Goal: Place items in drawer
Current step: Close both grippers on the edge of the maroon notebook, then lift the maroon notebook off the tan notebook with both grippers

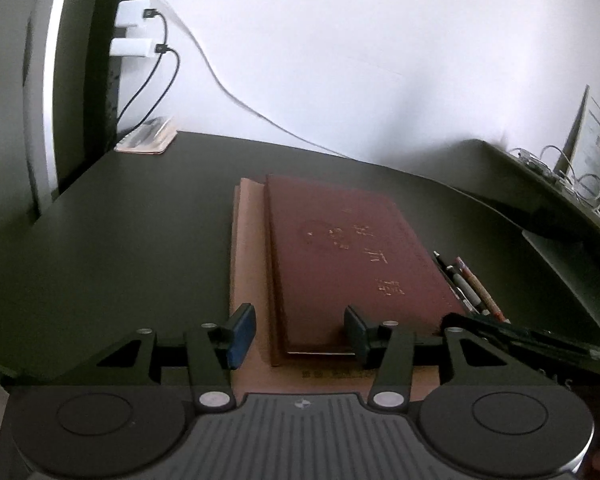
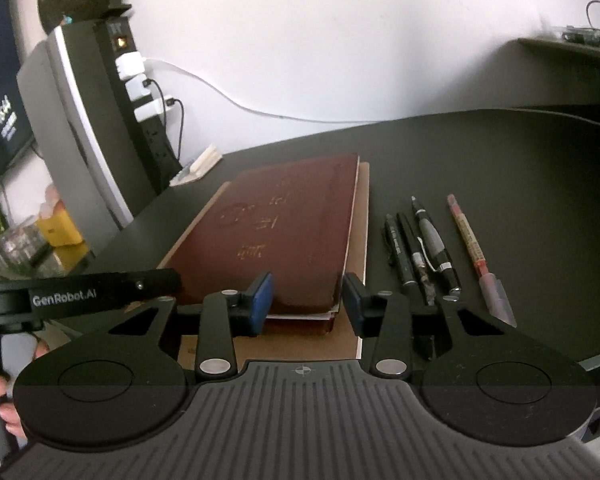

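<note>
The left gripper (image 1: 298,330) is hovering with its jaws spread wide and nothing between them, its 2 blue-padded fingers (image 1: 242,332) sitting over the near end of a maroon book (image 1: 348,256). The right gripper (image 2: 308,305) is likewise released, its fingers straddling the near right corner of that same book (image 2: 276,224) without clearly pinching it (whether the pads are touching the cover cannot be told).

The book is lying flat with gold lettering on its cover, resting on top of a tan kraft folder (image 1: 250,248) that is sticking out along one side and at the near edge (image 2: 280,344). Both are sitting on the dark desk (image 1: 120,232).

Just beside the stack, to its right in the right wrist view, 4 pens are lying roughly parallel: 2 black pens (image 2: 400,248) side by side, a grey-grip pen (image 2: 434,244) next to them, and a red pen (image 2: 470,246) set a little apart on the outside. In the left wrist view the pens (image 1: 468,284) are showing at the book's right edge, partly hidden by the right gripper's arm.

At the desk's far left corner, a black power strip (image 2: 140,92) is standing upright with white chargers (image 1: 134,14) plugged in, cables trailing down, and a small card packet (image 1: 148,138) is lying at its foot. No drawer is appearing in either view.
</note>
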`<state>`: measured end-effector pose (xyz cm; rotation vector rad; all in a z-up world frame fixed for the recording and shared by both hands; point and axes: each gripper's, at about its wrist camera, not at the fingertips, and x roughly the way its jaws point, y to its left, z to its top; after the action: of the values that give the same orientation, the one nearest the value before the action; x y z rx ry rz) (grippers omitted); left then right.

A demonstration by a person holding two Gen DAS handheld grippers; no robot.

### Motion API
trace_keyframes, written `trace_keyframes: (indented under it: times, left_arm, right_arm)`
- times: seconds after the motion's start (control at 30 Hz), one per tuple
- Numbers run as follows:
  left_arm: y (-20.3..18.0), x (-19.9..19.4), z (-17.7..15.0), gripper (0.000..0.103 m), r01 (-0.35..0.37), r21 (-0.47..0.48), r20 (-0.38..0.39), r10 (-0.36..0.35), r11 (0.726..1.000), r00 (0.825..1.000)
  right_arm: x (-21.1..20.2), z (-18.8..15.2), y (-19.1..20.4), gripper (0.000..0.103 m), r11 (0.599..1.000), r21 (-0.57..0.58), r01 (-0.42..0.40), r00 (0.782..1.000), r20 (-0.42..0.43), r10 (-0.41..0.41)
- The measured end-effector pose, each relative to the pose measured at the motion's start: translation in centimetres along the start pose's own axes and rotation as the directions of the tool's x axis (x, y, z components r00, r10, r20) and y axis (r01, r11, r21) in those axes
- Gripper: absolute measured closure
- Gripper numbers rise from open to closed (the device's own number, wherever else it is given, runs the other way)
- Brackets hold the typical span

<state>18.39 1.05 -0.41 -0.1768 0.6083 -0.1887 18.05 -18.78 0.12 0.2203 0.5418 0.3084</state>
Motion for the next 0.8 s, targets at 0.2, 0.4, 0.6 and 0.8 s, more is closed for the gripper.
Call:
trace_keyframes:
  times: [0.2, 0.4, 0.6, 0.8]
  left_arm:
    - [-0.4, 0.2, -0.1, 0.054, 0.018, 0.008, -0.004, -0.018, 1.0, 1.0]
    - [-0.7, -0.4, -0.2, 0.054, 0.018, 0.018, 0.013, -0.019, 1.0, 1.0]
    - [-1.1, -0.2, -0.3, 0.054, 0.013, 0.043, 0.014, -0.013, 0.999, 1.0]
    - [-1.3, -0.5, -0.2, 0.052, 0.012, 0.031, 0.009, -0.013, 0.999, 1.0]
  right_arm:
    - [-0.1, -0.1, 0.3, 0.053, 1.0, -0.018, 0.009, 1.0, 0.001, -0.009]
    - [-0.4, 0.0, 0.2, 0.054, 1.0, -0.012, 0.004, 1.0, -0.001, -0.004]
    - [-0.5, 0.1, -0.3, 0.054, 1.0, 0.02, -0.008, 1.0, -0.008, 0.008]
    - [-1.0, -0.1, 0.6, 0.057, 0.999, -0.046, 0.021, 1.0, 0.017, -0.02]
